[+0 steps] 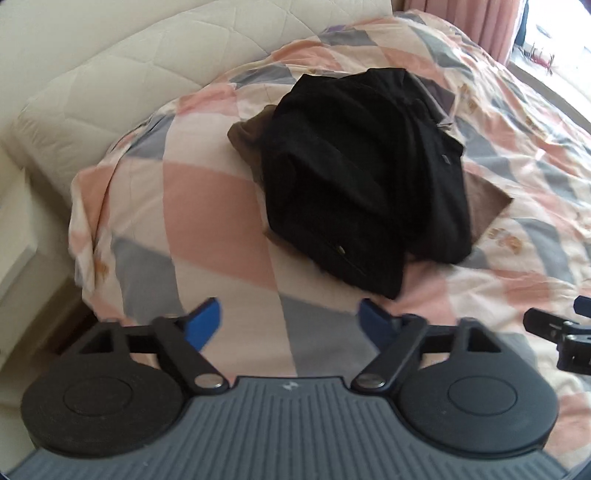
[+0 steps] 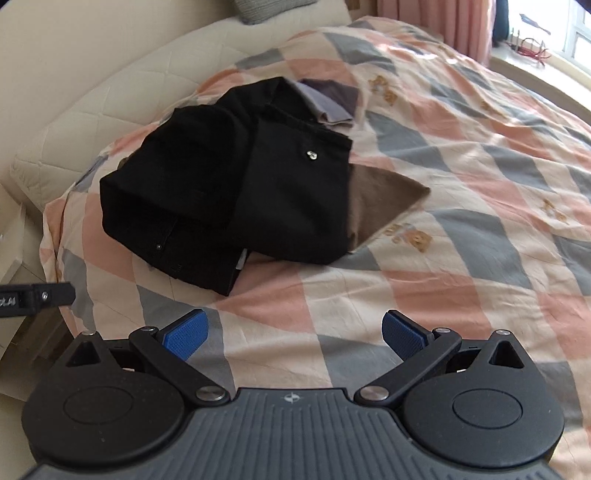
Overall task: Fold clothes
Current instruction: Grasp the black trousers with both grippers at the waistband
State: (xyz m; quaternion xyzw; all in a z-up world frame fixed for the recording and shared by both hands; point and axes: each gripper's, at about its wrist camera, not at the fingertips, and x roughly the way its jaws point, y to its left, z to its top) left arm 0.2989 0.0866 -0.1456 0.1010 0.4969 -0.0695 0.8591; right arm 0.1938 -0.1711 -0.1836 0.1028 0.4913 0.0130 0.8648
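Note:
A pile of folded black clothes [image 1: 362, 177] lies on the pink, grey and cream checked quilt [image 1: 207, 206]. A brown garment [image 1: 484, 206] sticks out from under the pile. In the right wrist view the same black pile [image 2: 229, 184] shows a metal button, with the brown garment [image 2: 384, 199] beneath it and a folded grey-purple piece [image 2: 332, 99] behind. My left gripper [image 1: 290, 314] hovers open just short of the pile's near corner, nothing between its blue pads. My right gripper [image 2: 295, 328] is open wide over bare quilt, a little short of the pile.
A beige quilted headboard [image 1: 122, 74] curves along the far left of the bed. Pink curtains [image 2: 436, 22] and a bright window sill [image 2: 535, 62] stand at the far right. White furniture [image 1: 14, 206] sits left of the bed. The quilt [image 2: 480, 221] stretches right of the pile.

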